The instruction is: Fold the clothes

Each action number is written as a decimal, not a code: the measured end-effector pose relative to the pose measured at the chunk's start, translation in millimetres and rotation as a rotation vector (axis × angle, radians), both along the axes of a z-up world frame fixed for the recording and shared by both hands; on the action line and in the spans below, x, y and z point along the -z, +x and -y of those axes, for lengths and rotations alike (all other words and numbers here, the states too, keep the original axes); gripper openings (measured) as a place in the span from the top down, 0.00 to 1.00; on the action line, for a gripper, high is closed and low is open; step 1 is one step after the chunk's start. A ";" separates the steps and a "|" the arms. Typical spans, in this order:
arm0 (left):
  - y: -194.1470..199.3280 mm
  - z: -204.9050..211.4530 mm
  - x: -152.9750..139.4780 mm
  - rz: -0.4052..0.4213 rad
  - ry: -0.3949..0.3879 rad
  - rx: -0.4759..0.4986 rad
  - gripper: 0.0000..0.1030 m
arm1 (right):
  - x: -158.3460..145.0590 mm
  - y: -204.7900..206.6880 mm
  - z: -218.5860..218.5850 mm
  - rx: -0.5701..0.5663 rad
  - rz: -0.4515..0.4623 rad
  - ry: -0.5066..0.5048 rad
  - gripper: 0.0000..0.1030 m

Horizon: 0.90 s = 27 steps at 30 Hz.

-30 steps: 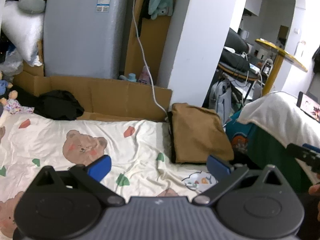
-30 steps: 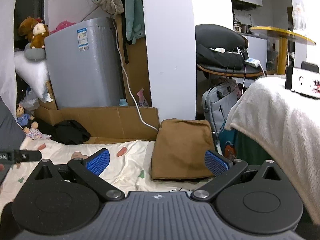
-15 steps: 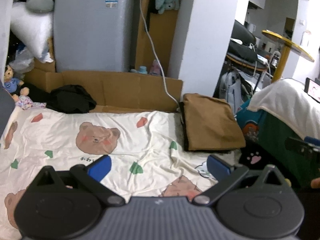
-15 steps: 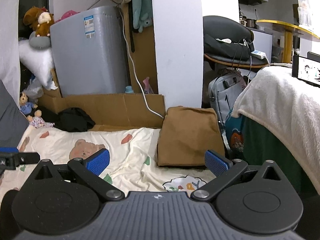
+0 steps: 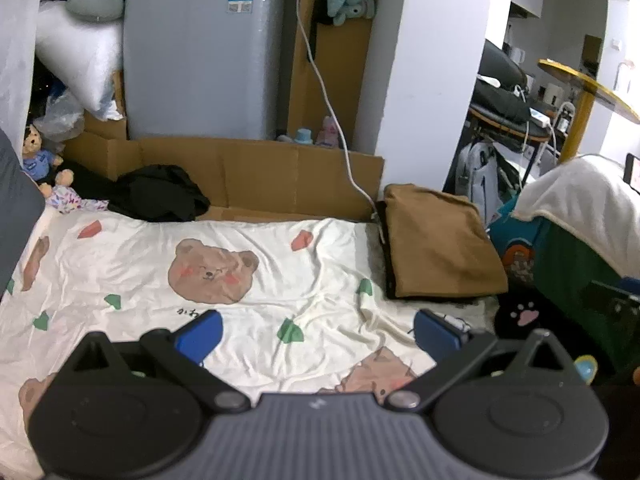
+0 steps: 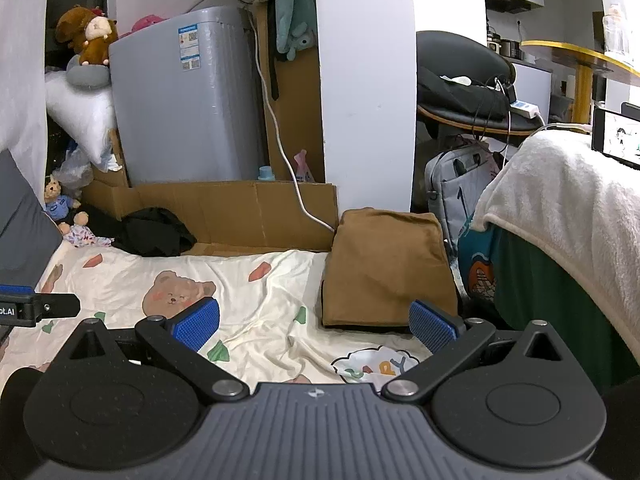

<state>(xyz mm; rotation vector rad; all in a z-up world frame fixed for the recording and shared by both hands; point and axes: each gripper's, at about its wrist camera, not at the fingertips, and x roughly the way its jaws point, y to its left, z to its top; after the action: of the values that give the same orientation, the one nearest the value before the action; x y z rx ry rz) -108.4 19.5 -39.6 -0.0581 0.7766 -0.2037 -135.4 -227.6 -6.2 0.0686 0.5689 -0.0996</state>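
Bedsheet (image 5: 280, 280) with bear print carries a folded brown garment (image 5: 436, 248) at 2 o'clock and a crumpled black garment (image 5: 160, 194) at 11 o'clock. Left gripper (image 5: 316, 330) and right gripper (image 6: 312, 322) are both spread wide, empty. Black garment looks soft, light; pinch an edge.

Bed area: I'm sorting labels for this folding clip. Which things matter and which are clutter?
Job:
brown folded garment
black garment
left tongs, open
right tongs, open

Lying about:
bear-print sheet
washing machine
plush toys
backpack

phone (image 6: 618, 136) cut off at right edge, screen content perhaps illegible
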 end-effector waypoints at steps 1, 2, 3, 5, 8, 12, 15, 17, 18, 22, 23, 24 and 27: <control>-0.1 -0.5 0.6 -0.001 0.004 -0.004 0.00 | 0.2 -0.4 -0.7 -0.002 0.002 -0.002 0.00; -0.1 -1.1 1.1 -0.001 0.009 -0.008 0.00 | 0.2 -0.9 -1.2 -0.004 0.004 -0.002 0.00; -0.1 -1.7 1.7 -0.002 0.013 -0.011 0.00 | 0.2 -1.4 -1.7 -0.008 0.006 -0.001 0.00; -0.5 -3.2 2.3 -0.005 0.012 -0.013 0.00 | 0.1 -2.0 -2.5 -0.013 0.009 0.000 0.00; -0.4 -5.5 3.2 -0.006 0.012 -0.014 0.00 | 0.0 -1.7 -4.7 -0.014 0.017 -0.011 0.00; -0.5 -6.6 2.4 -0.002 0.016 -0.015 0.00 | 0.7 -1.2 -6.2 -0.016 0.014 -0.021 0.00; -0.2 -7.1 2.8 -0.001 0.017 -0.012 0.00 | 0.7 -1.6 -6.5 -0.019 0.016 -0.022 0.00; -0.1 -6.5 3.4 0.000 0.022 -0.013 0.00 | 1.1 -1.7 -6.5 -0.020 0.015 -0.023 0.00; 0.0 -6.1 3.4 0.001 0.022 -0.012 0.00 | 1.3 -1.7 -6.5 -0.021 0.015 -0.023 0.00; 0.5 -7.0 3.9 0.001 0.022 -0.012 0.00 | -0.5 -3.8 -8.6 -0.021 0.015 -0.031 0.00; 4.8 -14.5 5.1 0.001 0.022 0.000 0.00 | -0.9 -4.3 -8.6 -0.020 0.015 -0.032 0.00; 9.1 -21.9 6.3 0.001 0.021 0.012 0.00 | -1.0 -4.6 -8.6 -0.018 0.017 -0.034 0.00; 16.8 -34.9 8.7 0.001 0.021 0.029 0.00 | -1.1 -4.6 -8.4 -0.011 0.024 -0.034 0.00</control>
<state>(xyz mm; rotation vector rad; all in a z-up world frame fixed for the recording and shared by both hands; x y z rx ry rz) -91.6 54.5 -48.2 -0.0268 0.7789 -0.2225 -140.0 -219.2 -5.1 0.0340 0.5430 -0.0976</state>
